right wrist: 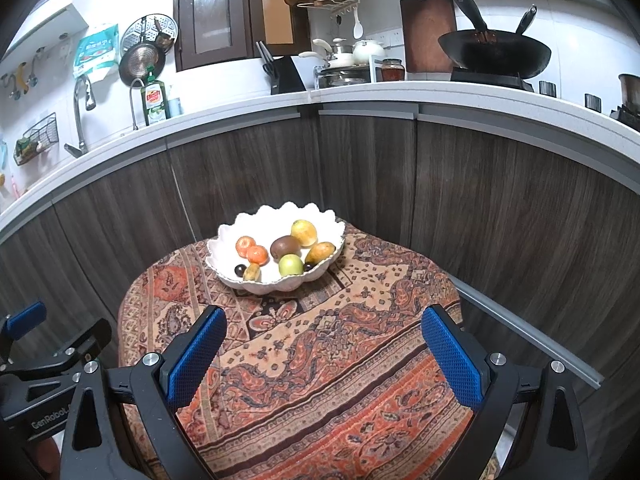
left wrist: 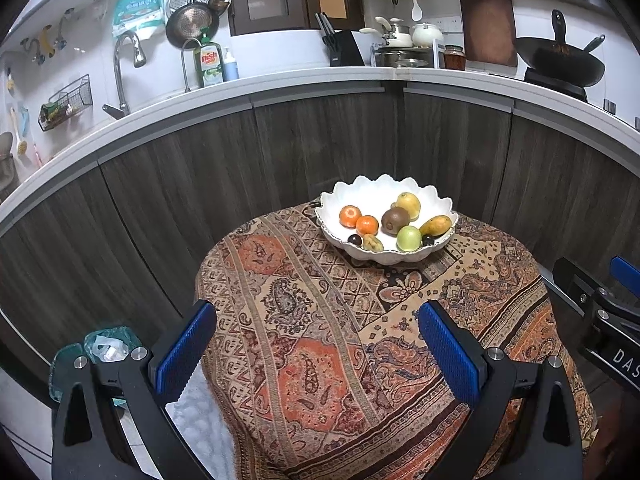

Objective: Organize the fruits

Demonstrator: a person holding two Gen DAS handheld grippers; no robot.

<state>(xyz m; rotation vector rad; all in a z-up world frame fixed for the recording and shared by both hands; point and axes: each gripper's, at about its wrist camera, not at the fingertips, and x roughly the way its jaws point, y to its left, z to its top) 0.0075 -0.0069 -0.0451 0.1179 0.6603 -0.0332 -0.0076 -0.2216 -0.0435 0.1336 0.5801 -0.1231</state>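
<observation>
**Both grippers wide over the table, fruit all in the bowl**

Left gripper (left wrist: 316, 344) hangs above the near table edge, fingers spread wide, nothing between them. Right gripper (right wrist: 322, 354) the same: wide apart, empty, level with its partner.

Far side of the patterned cloth (left wrist: 304, 320) sits the white scalloped bowl (left wrist: 360, 188), close to the far edge, dark cabinet doors (left wrist: 180, 184) right behind it. Nothing stands between the fingers and the bowl, just bare cloth.

Count inside: two oranges (left wrist: 350, 216), one kiwi (left wrist: 395, 220), one yellow fruit (left wrist: 409, 205) at the back, one mango (left wrist: 435, 225) on the right, one green apple (left wrist: 409, 238), a small yellow-brown piece (right wrist: 252, 272) near the front rim, and two dark round ones (right wrist: 240, 269), possibly grapes — too small to be sure.

Counter above carries a wok (right wrist: 494, 56) far right and a tap (left wrist: 126, 72) far left.
</observation>
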